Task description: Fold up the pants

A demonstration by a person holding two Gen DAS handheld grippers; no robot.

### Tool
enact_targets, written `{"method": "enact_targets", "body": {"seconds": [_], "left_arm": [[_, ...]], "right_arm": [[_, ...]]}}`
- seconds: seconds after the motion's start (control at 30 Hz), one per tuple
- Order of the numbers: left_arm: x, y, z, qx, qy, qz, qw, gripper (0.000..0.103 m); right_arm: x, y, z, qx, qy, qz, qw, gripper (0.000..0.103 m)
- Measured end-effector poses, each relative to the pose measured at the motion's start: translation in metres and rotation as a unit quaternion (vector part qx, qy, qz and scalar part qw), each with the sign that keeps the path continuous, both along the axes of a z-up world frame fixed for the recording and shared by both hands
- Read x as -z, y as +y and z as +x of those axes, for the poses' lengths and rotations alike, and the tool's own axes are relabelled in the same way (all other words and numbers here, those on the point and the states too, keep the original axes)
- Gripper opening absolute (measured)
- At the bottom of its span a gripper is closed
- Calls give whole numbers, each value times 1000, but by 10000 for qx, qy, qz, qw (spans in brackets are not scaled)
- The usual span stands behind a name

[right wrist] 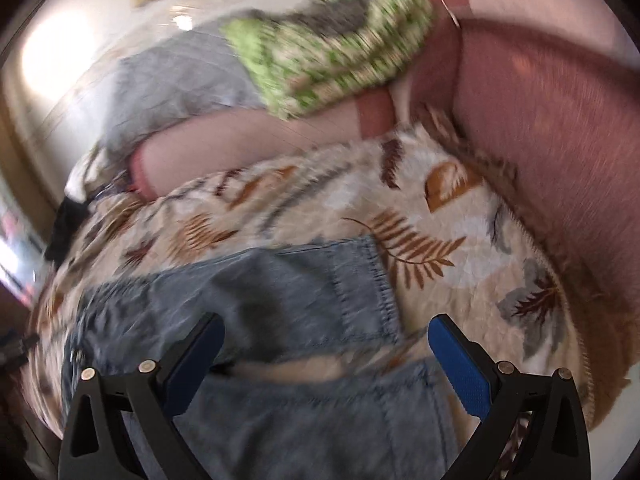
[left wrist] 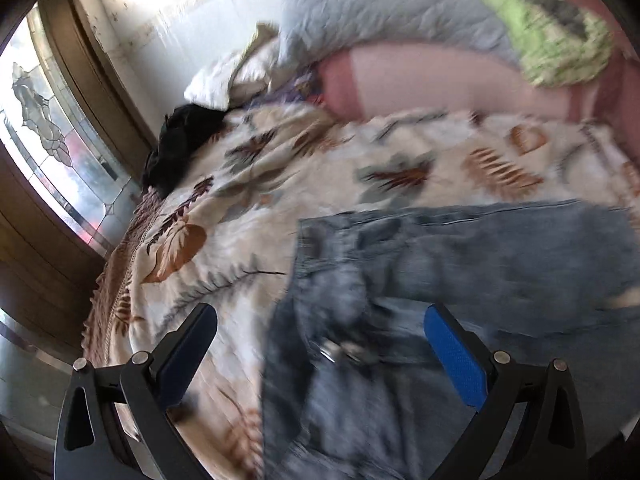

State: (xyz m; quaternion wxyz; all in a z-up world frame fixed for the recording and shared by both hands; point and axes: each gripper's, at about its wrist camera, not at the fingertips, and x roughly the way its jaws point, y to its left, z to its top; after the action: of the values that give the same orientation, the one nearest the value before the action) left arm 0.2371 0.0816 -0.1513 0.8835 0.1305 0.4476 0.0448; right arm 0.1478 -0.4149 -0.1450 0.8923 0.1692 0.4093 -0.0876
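Note:
Blue denim pants (left wrist: 460, 272) lie on a bed with a leaf-print cover (left wrist: 280, 184). In the left wrist view the waist end with the fly and button is nearest me. My left gripper (left wrist: 320, 320) is open, its jaws wide apart above the waist edge, holding nothing. In the right wrist view the pants (right wrist: 280, 292) show a leg hem and a folded layer. My right gripper (right wrist: 326, 330) is open over the denim near the hem, empty. Both views are motion-blurred.
Pillows lie at the head of the bed: a grey one (left wrist: 380, 4), a pink one (left wrist: 432, 80), a green patterned one (right wrist: 332, 48). A dark red headboard or cushion (right wrist: 560, 128) is at right. A black garment (left wrist: 180, 144) lies by the stained-glass window (left wrist: 44, 120).

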Motion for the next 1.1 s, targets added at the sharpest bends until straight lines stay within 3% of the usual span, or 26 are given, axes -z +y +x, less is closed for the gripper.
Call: {"method": "enact_targets", "body": {"seconds": [0.13,0.2,0.27,0.33,0.4,0.47,0.73,0.93,1.03,1.1], "left_arm": [[20,19,54,-168,388,-4,9991,103],[24,23,74,-88,495,-125,9987,103],[30,28,96,-147,581,-174,9981,103],[38,31,113,-128,714,-199,9972,103],[44,33,127,-121,823,-235,9963,103],[50,37,139,-183,947,-282,9949,103],[65,61,170,-391,1220,-371,9911,101],[77,70,186,-593,1483,-748,9843,89],[81,67,191,-617,1555,-859,9822,88],[86,66,194,-616,1636,-964,9799,76]], "right_arm": [[29,-41,50,108,258,524,9982,102],[42,-61,76,311,392,496,9975,97],[58,-78,97,370,508,790,9949,91],[73,-86,115,349,713,1030,9915,88],[89,-87,133,259,881,1106,9896,77],[105,-86,149,189,1033,1160,9877,76],[144,-72,175,105,1459,782,9861,63],[146,-64,179,33,1546,499,9867,63],[147,-66,182,36,1557,514,9865,63],[147,-62,186,26,1551,472,9868,60]]}}
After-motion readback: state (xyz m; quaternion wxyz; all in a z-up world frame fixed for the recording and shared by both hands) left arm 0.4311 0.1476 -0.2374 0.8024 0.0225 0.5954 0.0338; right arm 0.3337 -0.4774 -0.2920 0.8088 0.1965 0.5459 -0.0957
